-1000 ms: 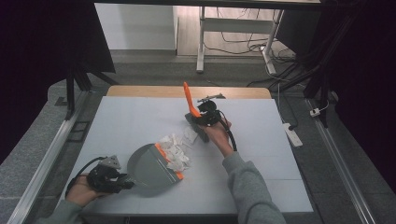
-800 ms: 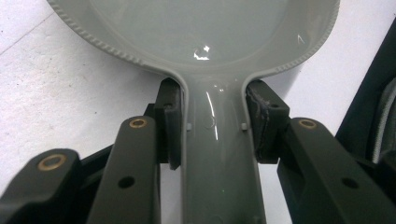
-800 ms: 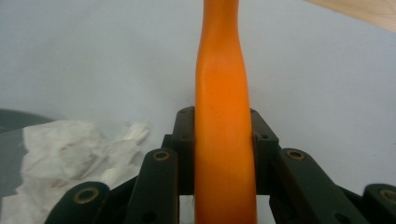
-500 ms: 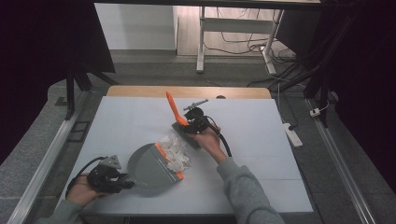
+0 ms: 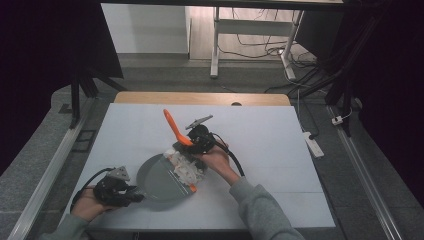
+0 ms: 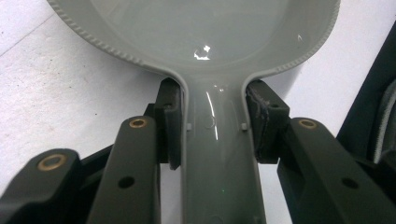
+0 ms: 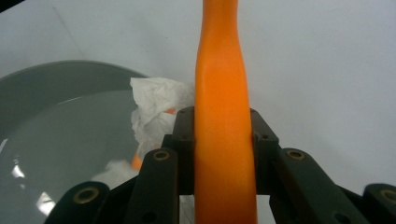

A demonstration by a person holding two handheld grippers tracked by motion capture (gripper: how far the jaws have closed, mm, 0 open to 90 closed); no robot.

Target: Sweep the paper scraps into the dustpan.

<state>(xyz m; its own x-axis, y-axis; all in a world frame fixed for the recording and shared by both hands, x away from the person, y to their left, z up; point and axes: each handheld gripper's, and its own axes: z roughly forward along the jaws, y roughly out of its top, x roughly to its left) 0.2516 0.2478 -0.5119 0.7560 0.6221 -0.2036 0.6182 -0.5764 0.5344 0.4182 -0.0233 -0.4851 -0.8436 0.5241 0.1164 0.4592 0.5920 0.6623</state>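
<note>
Right gripper point(image 5: 187, 146) clamped on orange brush point(image 5: 173, 127), left gripper point(image 5: 134, 196) clamped on dustpan point(image 5: 162, 179) handle near table's front edge; hard sweep could scatter paper scraps point(image 5: 186, 167) past rim.

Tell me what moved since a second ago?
The right tool, shut on the orange brush, slid from the middle of the table toward the person and left, pushing the white paper onto the grey dustpan. The brush handle now leans back and left instead of standing nearly upright. The left tool kept its grip on the dustpan's handle, and the dustpan stayed put.
</note>
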